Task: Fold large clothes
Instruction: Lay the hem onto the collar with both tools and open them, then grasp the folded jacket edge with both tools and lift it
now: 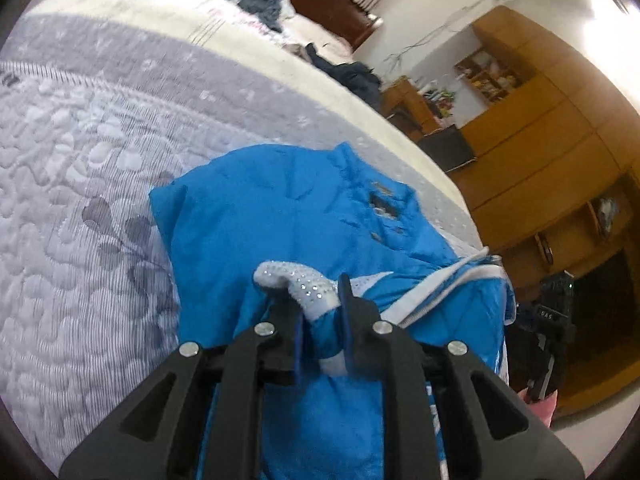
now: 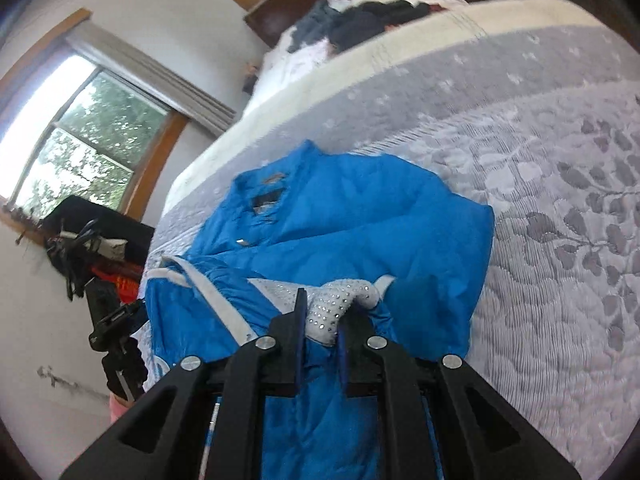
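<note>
Your left gripper (image 1: 320,320) and right gripper (image 2: 320,320) each clamp the blue jacket (image 1: 288,208), which lies on the bed (image 1: 80,160). Only the right view shows the window (image 2: 72,132) beyond the bed; only the left shows the wardrobe (image 1: 540,140).

Both grippers, left (image 1: 320,320) and right (image 2: 320,316), are matte black with blue-lined jaws and silver pivot screws.
</note>
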Demonstrator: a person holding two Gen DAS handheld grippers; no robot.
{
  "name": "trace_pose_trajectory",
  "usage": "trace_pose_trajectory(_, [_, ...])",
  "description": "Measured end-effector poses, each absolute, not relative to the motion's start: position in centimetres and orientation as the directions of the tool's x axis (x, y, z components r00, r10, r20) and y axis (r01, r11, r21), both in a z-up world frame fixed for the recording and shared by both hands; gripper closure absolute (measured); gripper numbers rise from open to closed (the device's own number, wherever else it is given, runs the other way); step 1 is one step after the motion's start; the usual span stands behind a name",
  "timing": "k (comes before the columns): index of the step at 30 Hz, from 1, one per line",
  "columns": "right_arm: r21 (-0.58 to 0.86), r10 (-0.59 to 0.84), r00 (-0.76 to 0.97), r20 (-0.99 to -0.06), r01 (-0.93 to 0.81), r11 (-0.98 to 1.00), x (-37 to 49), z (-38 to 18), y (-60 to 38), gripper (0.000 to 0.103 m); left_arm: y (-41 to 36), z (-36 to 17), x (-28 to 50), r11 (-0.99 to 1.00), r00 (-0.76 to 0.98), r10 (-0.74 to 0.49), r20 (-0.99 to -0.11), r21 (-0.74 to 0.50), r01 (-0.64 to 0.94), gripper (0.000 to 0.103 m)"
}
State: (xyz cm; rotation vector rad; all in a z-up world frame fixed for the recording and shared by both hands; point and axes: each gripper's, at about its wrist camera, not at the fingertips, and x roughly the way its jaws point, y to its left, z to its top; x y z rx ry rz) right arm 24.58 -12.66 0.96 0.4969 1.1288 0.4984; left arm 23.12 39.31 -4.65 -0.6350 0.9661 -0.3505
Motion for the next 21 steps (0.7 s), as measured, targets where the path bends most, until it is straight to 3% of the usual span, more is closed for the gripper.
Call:
trace_pose_trajectory(4, [0.623,0.620,0.338,-0.708,-0.114,0.774,25.1,0.3,-13.1,0.087,40.2,-5.0,23.9,0.720,0.515,-0.594,-0.618,-0.694,-0.003,0.086])
trace_pose_trajectory(10, [0.676,0.679,0.341,-0.650,-0.149,0.722,23.0,1.4,-15.1,0.067,42.4,-3.7,20.9,0.639,0.515,-0.672,-0.533,-0.769,0.038,0.079])
trace_pose_trajectory(12, [0.628,0.633,0.381,-0.674,-0.154,0.763,22.1,2.3,-15.8,0.038,43.0,-3.3,19.8,0.639,0.520,-0.674,-0.525,-0.767,0.053,0.073])
trace_pose_trajectory(14, [0.557,0.567,0.444,-0.694,-0.168,0.813,21.0,3.6,-16.6,0.035,43.6,-2.7,18.7,0.666,0.551,-0.642,-0.534,-0.744,0.054,0.061])
trace_pose_trajectory(18, [0.502,0.557,0.454,-0.695,-0.248,0.828,20.5,4.8,-16.0,0.034,44.8,-1.0,17.4,0.748,0.626,-0.553,-0.550,-0.659,0.082,0.058])
trace_pose_trajectory(21, [0.441,0.537,0.447,-0.716,-0.307,0.843,21.6,4.9,-14.3,0.021,43.7,-0.6,18.3,0.794,0.615,-0.538,-0.576,-0.592,0.140,0.047])
